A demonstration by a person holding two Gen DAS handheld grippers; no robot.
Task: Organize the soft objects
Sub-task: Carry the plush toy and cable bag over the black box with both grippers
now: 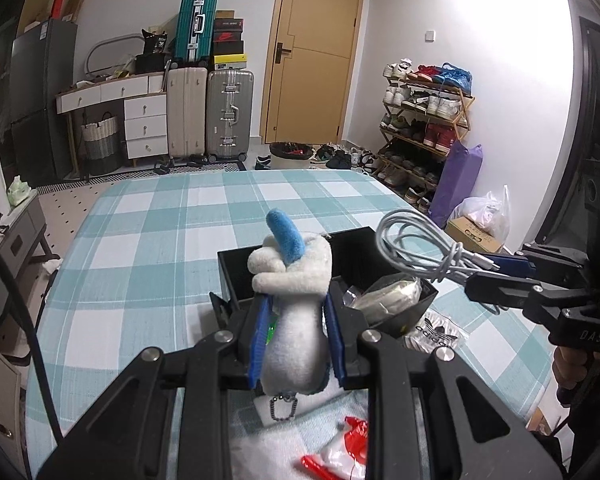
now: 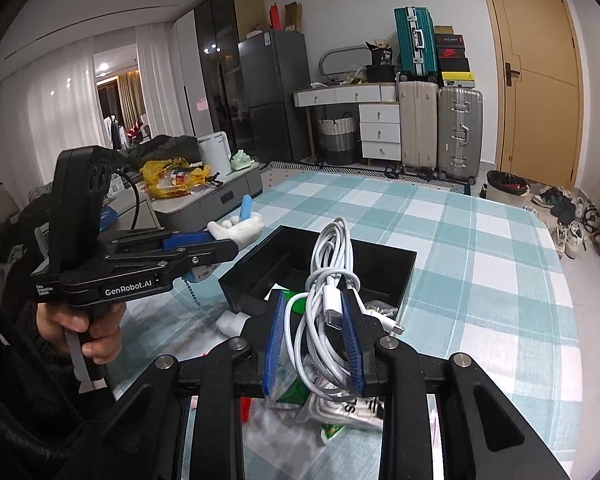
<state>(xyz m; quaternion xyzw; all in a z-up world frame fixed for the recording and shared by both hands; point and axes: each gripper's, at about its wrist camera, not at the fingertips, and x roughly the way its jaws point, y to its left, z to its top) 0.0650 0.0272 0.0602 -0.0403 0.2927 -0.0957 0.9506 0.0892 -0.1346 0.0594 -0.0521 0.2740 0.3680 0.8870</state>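
L gripper (image 1: 296, 344) is clamped on a plush hand toy (image 1: 296, 280), white w/ one blue finger, sitting centre-frame in the left wrist view, lifted off the cloth just in front of the black bin (image 1: 364, 244). Looks v. light and squashy; the blue pads bite the wrist part, which seems the right spot since it's narrow and compresses, while the fat fist end above stops it slipping down. A bead chain (image 1: 283, 404) dangles under it and could snag on the bin rim. R gripper (image 2: 314, 344) is pinched on a coiled white cable (image 2: 328, 276), centre of the right wrist view, above the near edge of the same bin. Cable's light but springy and smooth; the grip is on the bundled middle, so loops fan out on top and a plug end (image 2: 392, 326) hangs loose to the right, prob. to flop about on release. Bin already holds some plastic-wrapped bits (image 1: 388, 294), room left at its upper-left half. Checked tablecloth (image 2: 480, 248) is wide open towards upper right of both views; more packets (image 2: 340, 412) crowd the bottom edge by the grippers. The two tools sit near each other, so the tightest spot is over the bin.
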